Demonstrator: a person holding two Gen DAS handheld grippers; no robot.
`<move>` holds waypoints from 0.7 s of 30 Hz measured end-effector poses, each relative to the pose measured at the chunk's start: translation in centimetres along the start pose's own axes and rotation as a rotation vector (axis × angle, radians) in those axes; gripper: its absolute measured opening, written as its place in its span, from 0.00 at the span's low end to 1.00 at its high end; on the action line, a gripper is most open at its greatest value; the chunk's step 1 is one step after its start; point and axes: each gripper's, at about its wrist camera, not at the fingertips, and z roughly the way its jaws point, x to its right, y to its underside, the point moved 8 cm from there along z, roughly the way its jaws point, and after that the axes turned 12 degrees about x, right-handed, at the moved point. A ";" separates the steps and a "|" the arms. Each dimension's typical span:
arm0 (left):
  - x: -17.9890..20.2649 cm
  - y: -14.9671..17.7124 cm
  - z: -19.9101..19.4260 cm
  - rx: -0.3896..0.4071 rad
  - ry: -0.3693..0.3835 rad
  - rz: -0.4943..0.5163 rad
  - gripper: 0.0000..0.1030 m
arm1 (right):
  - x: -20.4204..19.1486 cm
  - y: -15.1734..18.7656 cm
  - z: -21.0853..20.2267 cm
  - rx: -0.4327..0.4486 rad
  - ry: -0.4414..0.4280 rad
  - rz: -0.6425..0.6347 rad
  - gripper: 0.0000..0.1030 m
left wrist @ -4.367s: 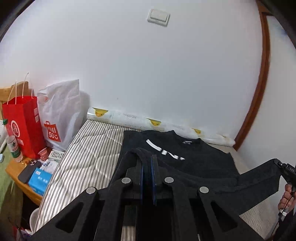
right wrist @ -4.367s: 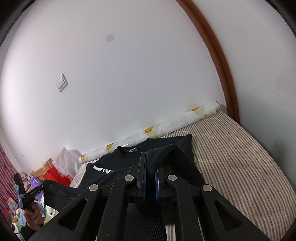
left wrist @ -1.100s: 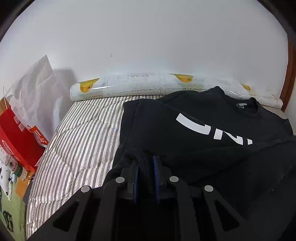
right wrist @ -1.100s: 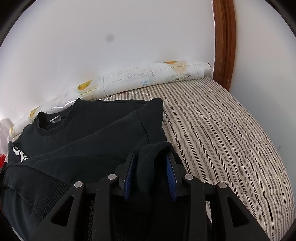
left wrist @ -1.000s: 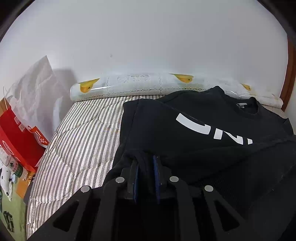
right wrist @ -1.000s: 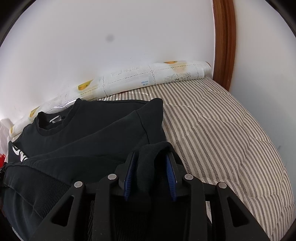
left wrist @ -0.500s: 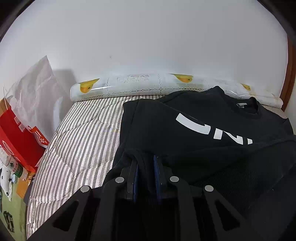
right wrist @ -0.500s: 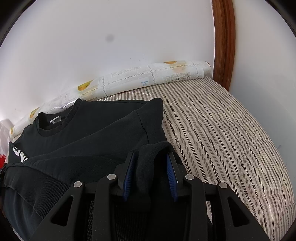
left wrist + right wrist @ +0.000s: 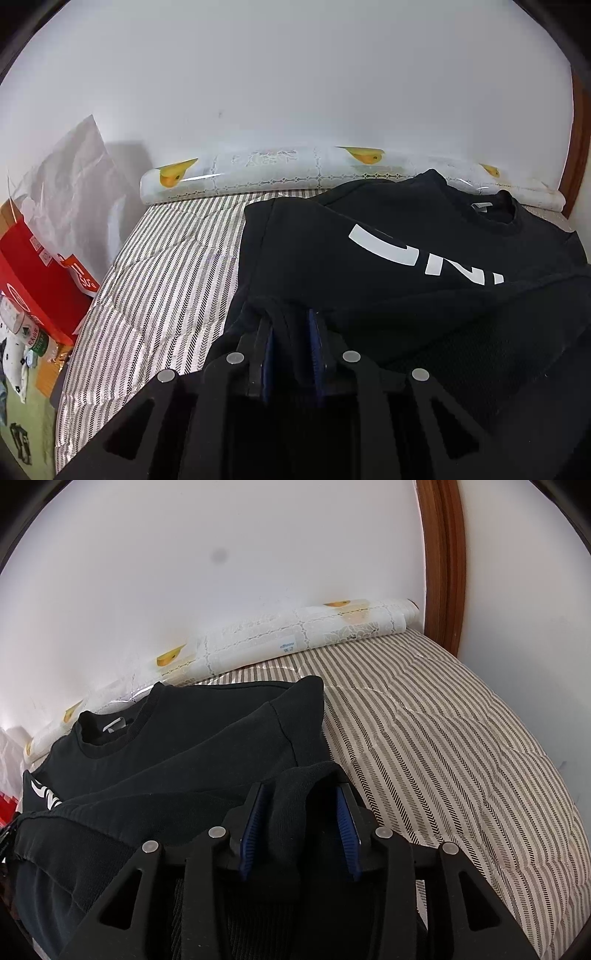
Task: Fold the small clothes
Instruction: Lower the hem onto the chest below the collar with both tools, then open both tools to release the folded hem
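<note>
A black sweatshirt (image 9: 369, 221) with white letters lies flat on the striped mattress (image 9: 166, 277), its lower part folded up over the chest. My left gripper (image 9: 290, 332) rests low on the sweatshirt's left edge. Its jaws are opening, but the blue pads still touch the fold of black fabric between them. In the right wrist view, my right gripper (image 9: 301, 812) sits at the right edge of the sweatshirt (image 9: 184, 731). Its jaws are opening too. A hump of fabric stands loose between them, clear of the right pad (image 9: 347, 834).
A rolled plastic sheet (image 9: 277, 170) printed with yellow fruit lies along the wall behind the sweatshirt. A red paper bag (image 9: 33, 280) and a white plastic bag (image 9: 70, 192) stand off the mattress's left side. A wooden door frame (image 9: 443, 565) rises at the far right corner.
Both grippers have brought the hem down from the air onto the sweatshirt. In the last half second the right jaws have spread off the fabric and the left jaws have widened slightly.
</note>
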 end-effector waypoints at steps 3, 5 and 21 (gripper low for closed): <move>0.0 0.0 0.0 0.000 0.001 -0.001 0.17 | 0.2 0.1 -0.1 -0.001 0.003 0.012 0.45; 0.0 0.0 -0.1 0.000 0.003 -0.005 0.18 | 0.5 0.1 -0.1 -0.004 -0.004 0.027 0.46; -0.3 0.2 -0.8 0.009 -0.001 -0.023 0.26 | 1.1 -0.5 -1.7 0.078 0.059 -0.014 0.60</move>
